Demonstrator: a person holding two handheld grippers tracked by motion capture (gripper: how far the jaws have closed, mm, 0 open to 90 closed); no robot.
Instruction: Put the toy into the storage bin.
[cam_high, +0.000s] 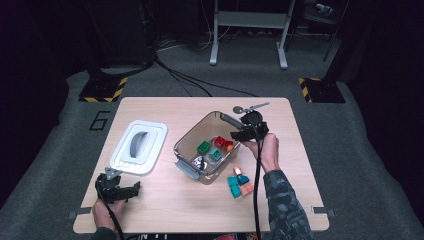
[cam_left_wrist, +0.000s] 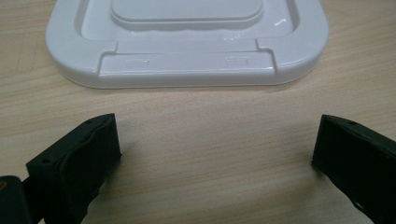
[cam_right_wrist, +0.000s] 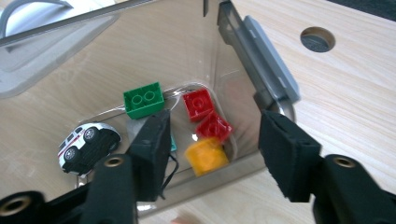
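A pale wooden table (cam_high: 165, 200) stands on grey carpet (cam_high: 360, 150) in a dark room. The left gripper (cam_left_wrist: 215, 149) gapes wide and empty above the tabletop. The right gripper (cam_right_wrist: 212, 154) hangs part-open, holding nothing, over the clear bin (cam_high: 187, 142).

One readable mark: a large dark numeral "6" (cam_high: 100, 120) on the grey floor mat (cam_high: 60, 145), just off the desk's (cam_high: 165, 210) far left corner. No legible text on anything else.
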